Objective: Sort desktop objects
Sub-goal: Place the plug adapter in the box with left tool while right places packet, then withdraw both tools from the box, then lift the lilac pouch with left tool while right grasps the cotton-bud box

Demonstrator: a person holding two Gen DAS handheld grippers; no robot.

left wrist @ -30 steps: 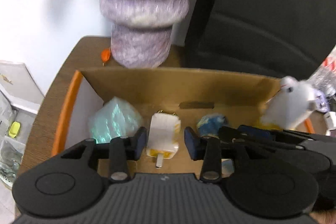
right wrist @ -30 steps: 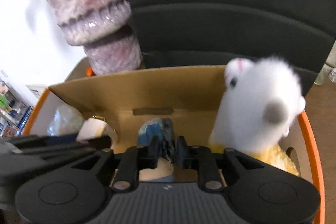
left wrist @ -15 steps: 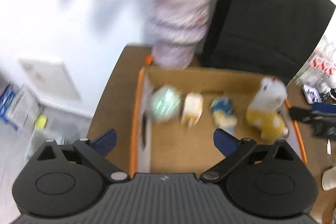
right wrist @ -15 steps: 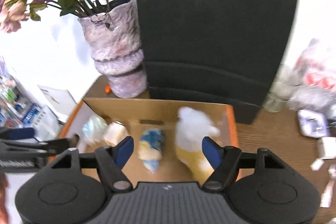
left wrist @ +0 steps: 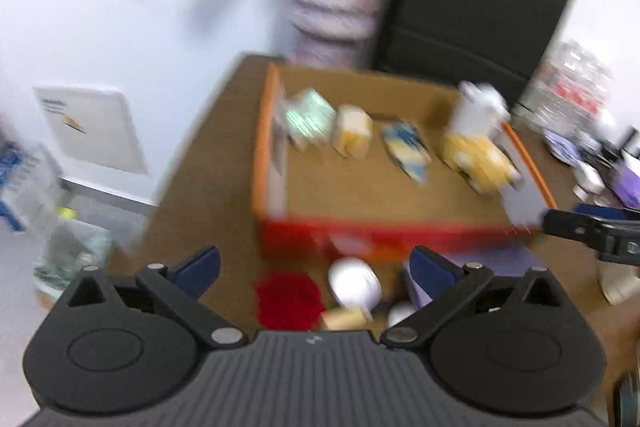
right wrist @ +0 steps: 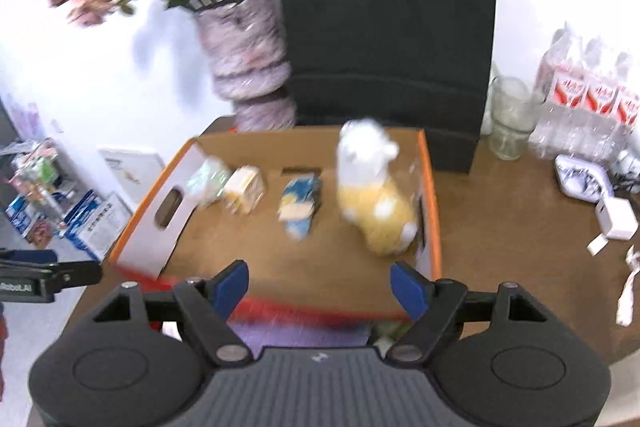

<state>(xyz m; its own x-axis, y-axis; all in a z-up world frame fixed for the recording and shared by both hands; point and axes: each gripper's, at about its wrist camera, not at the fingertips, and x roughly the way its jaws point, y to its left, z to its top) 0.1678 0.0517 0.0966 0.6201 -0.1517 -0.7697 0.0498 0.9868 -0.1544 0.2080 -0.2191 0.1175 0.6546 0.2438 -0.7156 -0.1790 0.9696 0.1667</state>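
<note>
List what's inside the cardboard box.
Inside the cardboard box, left to right: a greenish packet, a white-yellow item, a blue-patterned item, and a white-yellow plush toy. Anything behind the plush is hidden.

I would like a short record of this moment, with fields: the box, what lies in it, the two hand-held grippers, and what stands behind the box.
box: open cardboard box with orange rim, on brown desk
contents, left to right: greenish packet, white-yellow item, blue-white packet, white-and-yellow plush toy
left hand-held gripper: open, holds nothing
right hand-held gripper: open, holds nothing
behind box: vase with flowers, black bag
</note>
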